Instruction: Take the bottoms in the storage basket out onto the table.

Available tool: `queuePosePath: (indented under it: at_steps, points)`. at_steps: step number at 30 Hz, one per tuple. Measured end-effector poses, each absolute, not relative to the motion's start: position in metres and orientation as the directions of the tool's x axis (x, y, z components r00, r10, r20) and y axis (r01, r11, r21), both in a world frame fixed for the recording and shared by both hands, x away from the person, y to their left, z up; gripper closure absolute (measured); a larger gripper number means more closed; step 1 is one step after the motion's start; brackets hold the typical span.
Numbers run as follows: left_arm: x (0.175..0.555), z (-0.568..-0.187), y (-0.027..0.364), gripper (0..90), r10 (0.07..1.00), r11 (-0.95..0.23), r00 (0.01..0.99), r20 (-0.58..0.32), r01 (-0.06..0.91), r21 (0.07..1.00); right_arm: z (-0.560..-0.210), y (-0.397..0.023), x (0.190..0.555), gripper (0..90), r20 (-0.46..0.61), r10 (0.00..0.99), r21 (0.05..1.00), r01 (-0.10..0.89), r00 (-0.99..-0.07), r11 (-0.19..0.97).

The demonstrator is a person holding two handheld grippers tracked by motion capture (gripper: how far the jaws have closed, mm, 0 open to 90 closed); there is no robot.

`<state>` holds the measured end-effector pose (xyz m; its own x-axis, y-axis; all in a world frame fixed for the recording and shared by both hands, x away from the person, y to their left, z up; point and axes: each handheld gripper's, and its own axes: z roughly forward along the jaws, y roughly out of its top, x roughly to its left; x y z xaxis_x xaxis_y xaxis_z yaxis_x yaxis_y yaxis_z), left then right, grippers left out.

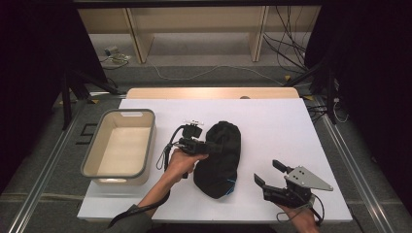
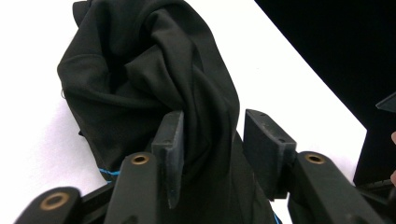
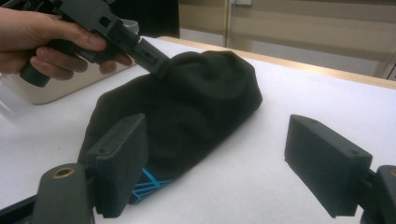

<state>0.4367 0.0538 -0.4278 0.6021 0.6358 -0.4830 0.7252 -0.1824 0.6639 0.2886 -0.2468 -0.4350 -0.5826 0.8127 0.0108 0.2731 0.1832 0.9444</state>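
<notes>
Here the black cloth bundle point(image 1: 219, 158) lies in the middle of the white table point(image 1: 291, 131), long axis running from the far edge toward me, its blue-stitched end nearest me. My left claw point(image 2: 212, 149) is the closer one: it reaches in from the bundle's left flank, jaws apart with a raised fold between them (not yet pinched, I judge). My right claw point(image 1: 270, 174) waits wide open, off the near right corner. The beige bin point(image 1: 121, 145) sits left.
</notes>
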Motion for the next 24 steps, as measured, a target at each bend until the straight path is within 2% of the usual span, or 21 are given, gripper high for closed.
queuePosePath:
  at_steps: [1, 3, 4, 6, 7, 13, 24]
  points:
    - [0.4364, -0.4269, 0.0539, 56.0, 0.634, -0.186, 0.603, -0.485, 0.727, 0.661, -0.435, -0.2468, 0.2887, 22.2, 0.012, 0.813, 0.944, 0.274, -0.582, 0.182]
    - [0.4361, -0.4265, 0.0534, 50.5, 0.636, -0.189, 0.6, -0.486, 0.731, 0.655, -0.435, -0.2467, 0.2886, 22.2, 0.013, 0.813, 0.944, 0.275, -0.582, 0.182]
    - [0.4358, -0.4264, 0.0531, 43.9, 0.638, -0.198, 0.599, -0.484, 0.735, 0.648, -0.435, -0.2466, 0.2885, 22.2, 0.012, 0.813, 0.944, 0.276, -0.583, 0.184]
    - [0.4355, -0.4267, 0.0528, 41.8, 0.64, -0.208, 0.597, -0.483, 0.74, 0.64, -0.435, -0.2465, 0.2885, 22.2, 0.013, 0.813, 0.944, 0.276, -0.583, 0.183]
    - [0.4354, -0.4273, 0.0529, 36.6, 0.645, -0.205, 0.591, -0.484, 0.744, 0.636, -0.435, -0.2466, 0.2886, 22.2, 0.012, 0.812, 0.944, 0.276, -0.583, 0.183]
    - [0.437, -0.4292, 0.0593, 26.9, 0.641, -0.195, 0.581, -0.502, 0.756, 0.625, -0.435, -0.2466, 0.2884, 22.2, 0.014, 0.813, 0.944, 0.276, -0.582, 0.181]
    - [0.4356, -0.4329, 0.0611, 22.0, 0.611, -0.215, 0.599, -0.517, 0.754, 0.62, -0.4355, -0.2458, 0.2886, 22.2, 0.01, 0.812, 0.944, 0.273, -0.584, 0.185]
